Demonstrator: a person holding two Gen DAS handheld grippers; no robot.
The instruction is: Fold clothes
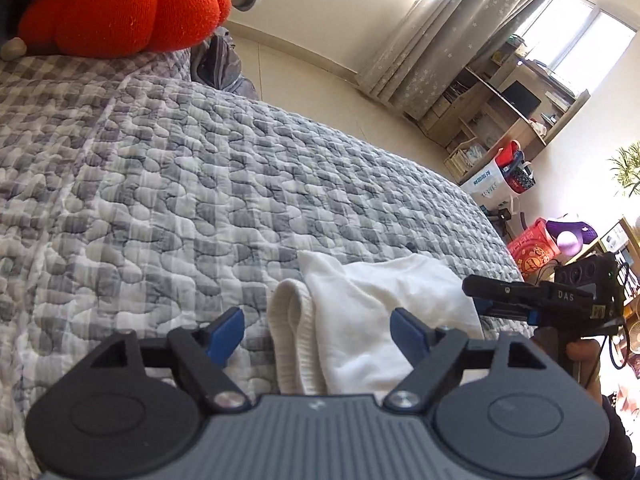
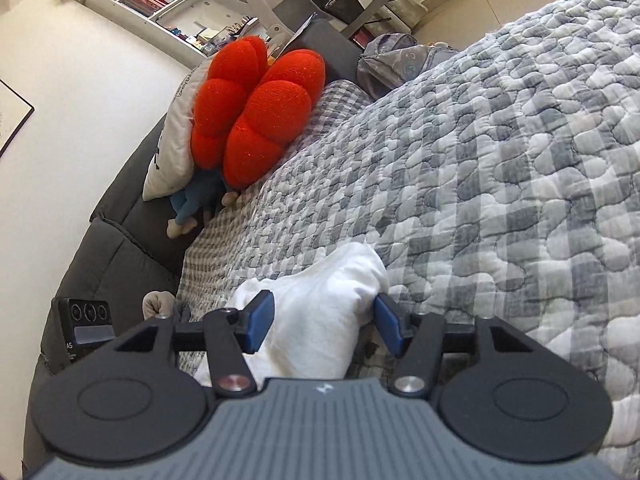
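Already, 2 risks can be judged. If the left gripper (image 1: 318,330) were closed where it stands, only the ribbed hem (image 1: 294,344) might be pinched, and the layers beneath could be dragged apart. If the right gripper (image 2: 324,322) were closed, the puffed bulge of cloth between its pads could be bunched instead of flattened, so a crooked fold would result. Snagging on the soft quilted bedspread (image 1: 224,168) is also conceivable, since the cloth lies directly on it.

Both claws are seen with their blue pads spread apart and nothing gripped. The white garment (image 1: 384,308) is found directly ahead of the left claw, between and just beyond its pads, with the hem nearer the left pad. In the right wrist view the same garment (image 2: 320,312) is bracketed by the 2 pads; whether either pad touches it cannot be told.

The garment appears partly folded: a compact, rumpled white bundle, soft and wrinkled, with 1 ribbed edge doubled over.
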